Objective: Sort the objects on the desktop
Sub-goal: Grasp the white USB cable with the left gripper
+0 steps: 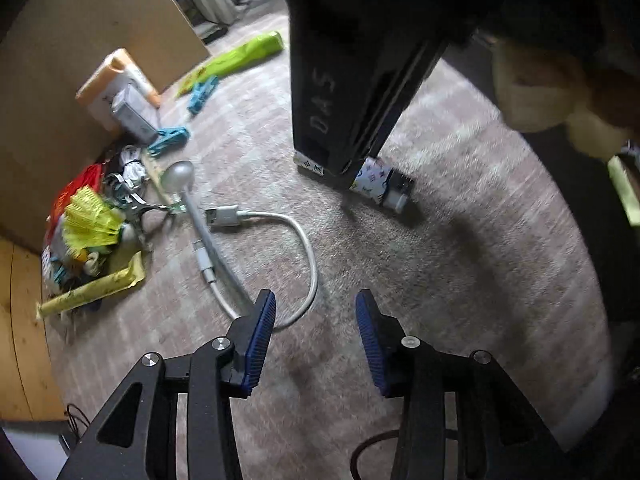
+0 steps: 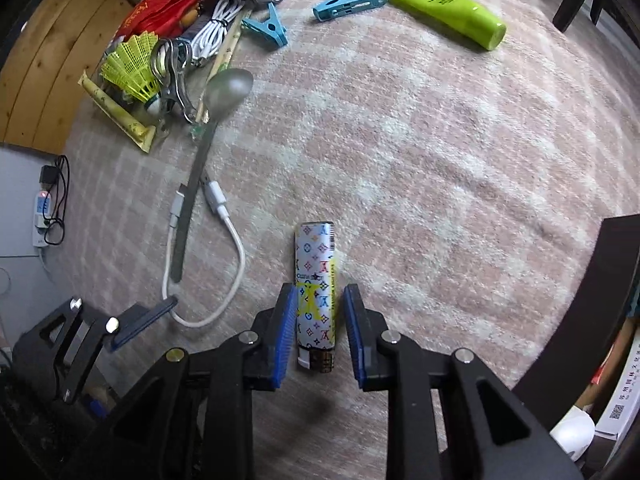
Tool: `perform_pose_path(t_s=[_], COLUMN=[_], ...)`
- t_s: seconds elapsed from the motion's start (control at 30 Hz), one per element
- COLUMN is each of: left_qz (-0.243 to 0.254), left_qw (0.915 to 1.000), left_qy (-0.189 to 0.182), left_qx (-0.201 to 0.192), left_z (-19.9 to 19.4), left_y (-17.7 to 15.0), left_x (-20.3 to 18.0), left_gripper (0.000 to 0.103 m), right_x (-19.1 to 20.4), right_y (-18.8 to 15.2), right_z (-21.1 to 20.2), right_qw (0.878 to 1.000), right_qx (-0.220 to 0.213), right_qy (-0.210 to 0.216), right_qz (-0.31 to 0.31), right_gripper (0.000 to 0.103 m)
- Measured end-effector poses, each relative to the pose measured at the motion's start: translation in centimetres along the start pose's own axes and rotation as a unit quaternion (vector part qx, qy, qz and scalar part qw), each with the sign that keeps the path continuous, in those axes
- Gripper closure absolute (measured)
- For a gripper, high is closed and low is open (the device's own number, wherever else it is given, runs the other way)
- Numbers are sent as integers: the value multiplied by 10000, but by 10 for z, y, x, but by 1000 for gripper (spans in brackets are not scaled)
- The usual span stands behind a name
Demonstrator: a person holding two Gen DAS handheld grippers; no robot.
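Note:
A patterned white lighter [image 2: 316, 292] lies flat on the pink checked cloth [image 2: 420, 152]. My right gripper [image 2: 319, 316] is open, its blue pads on either side of the lighter, with a gap on both sides. In the left wrist view the right gripper's black body hangs over the lighter [image 1: 376, 182]. My left gripper [image 1: 316, 324] is open and empty, low over the cloth, next to a white USB cable [image 1: 280, 256]. A metal spoon [image 2: 224, 92] lies across the cable [image 2: 224, 264].
A pile at the left holds a yellow shuttlecock [image 2: 132, 64], a metal clip [image 2: 176, 80], a coiled white cable [image 2: 216, 24] and a red packet [image 2: 160, 12]. Two blue clothes pegs [image 2: 348, 0] and a green tube [image 2: 440, 4] lie at the far side. A cardboard box [image 1: 80, 40] stands behind.

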State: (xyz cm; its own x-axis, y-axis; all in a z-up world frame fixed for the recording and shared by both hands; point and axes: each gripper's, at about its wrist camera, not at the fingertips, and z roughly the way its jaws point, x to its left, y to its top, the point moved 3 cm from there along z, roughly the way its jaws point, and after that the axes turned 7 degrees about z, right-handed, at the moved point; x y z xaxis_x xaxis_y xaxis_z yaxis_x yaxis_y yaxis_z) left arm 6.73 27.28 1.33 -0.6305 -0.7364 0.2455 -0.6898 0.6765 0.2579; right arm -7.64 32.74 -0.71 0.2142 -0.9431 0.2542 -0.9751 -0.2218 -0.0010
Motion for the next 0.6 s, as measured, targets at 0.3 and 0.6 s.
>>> perform_pose_path(t_s=[0.3,0.6], left_qz=[-768,-1817], left_qw=[9966,9779], left_qy=[-204,-667], left_qx=[-239,-791], left_z=[-2,-49], left_y=[7,-11], left_x=[36,62], left_gripper=[96,99], right_x=[-8,-22], right_y=[-20,-52], right_z=[-6,-25], right_qw=[9996,9991], right_qx=[-178,-377], right_qy=[-139,157], right_qz=[-179,121], right_gripper=[81,93])
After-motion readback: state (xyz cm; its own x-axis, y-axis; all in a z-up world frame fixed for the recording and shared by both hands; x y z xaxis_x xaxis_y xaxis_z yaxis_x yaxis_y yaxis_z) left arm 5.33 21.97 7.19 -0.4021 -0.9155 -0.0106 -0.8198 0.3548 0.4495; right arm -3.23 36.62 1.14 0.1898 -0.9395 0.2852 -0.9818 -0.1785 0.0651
